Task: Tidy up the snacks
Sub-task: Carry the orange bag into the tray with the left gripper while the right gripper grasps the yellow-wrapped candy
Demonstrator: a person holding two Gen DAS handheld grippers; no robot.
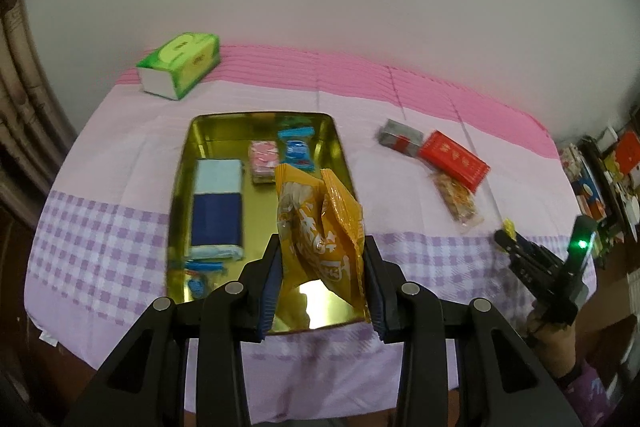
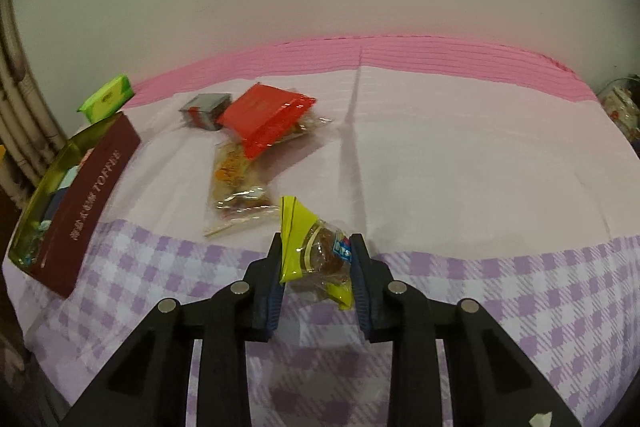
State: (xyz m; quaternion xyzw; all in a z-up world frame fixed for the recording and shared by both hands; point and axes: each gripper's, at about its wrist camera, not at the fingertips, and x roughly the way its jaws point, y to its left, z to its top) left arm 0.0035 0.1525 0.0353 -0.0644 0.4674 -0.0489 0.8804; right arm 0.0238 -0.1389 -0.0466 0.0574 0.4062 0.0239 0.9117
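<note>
Snacks (image 2: 256, 123) on checked pink tablecloth (image 2: 480, 167)

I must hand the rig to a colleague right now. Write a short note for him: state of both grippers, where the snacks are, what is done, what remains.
Left gripper: shut on the orange snack bag, held above the gold tin.
Right gripper: shut on the yellow-ended candy, just above the tablecloth.
Done: several small packets lie in the tin, among them a blue wrapped sweet and a pink packet.
Left: release both held items into the tin, then collect the red packet, the grey box and the clear nut packet from the cloth.
</note>
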